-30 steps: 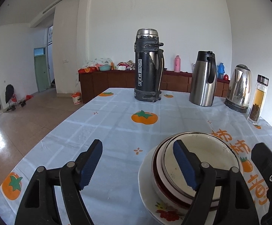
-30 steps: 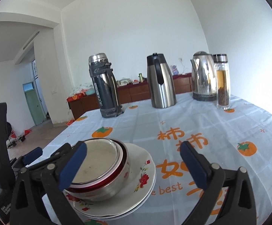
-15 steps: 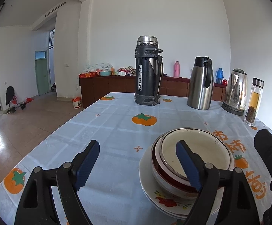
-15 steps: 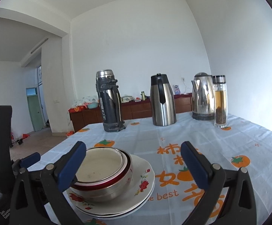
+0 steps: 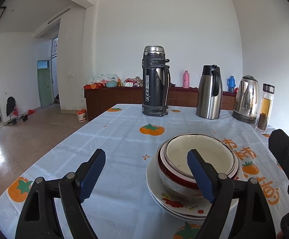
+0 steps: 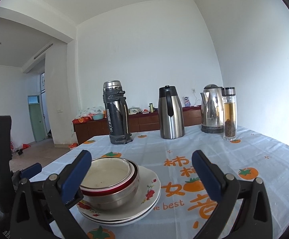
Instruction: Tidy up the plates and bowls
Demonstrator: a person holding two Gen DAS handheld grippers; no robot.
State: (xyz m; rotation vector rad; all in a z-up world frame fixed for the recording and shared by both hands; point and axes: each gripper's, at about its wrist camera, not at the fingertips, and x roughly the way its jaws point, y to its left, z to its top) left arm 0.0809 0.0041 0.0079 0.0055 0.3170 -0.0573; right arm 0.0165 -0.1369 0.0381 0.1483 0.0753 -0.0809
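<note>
Nested bowls [image 5: 200, 155], a white enamel one inside a red-banded steel one, sit on stacked flowered plates [image 5: 170, 201] on the persimmon tablecloth. My left gripper [image 5: 146, 176] is open, its blue pads wide apart; the right pad stands in front of the bowls' near side and the left pad is over bare cloth. In the right wrist view the bowls [image 6: 108, 174] and plates [image 6: 147, 187] lie low and left. My right gripper [image 6: 141, 176] is open, its left pad in front of the bowls' left rim. Nothing is held by either.
Along the table's far end stand a black thermos [image 5: 155, 83], a steel carafe [image 5: 210, 92], an electric kettle [image 5: 245, 99] and a glass tea bottle [image 5: 264, 107]. The table's left edge [image 5: 45, 159] drops to a tiled floor. A wooden sideboard [image 5: 112, 97] lines the back wall.
Both grippers have drawn back from the stacked bowls and plates, which now look farther off. Both cameras have tilted up, showing more wall. The left jaws have widened a little.
</note>
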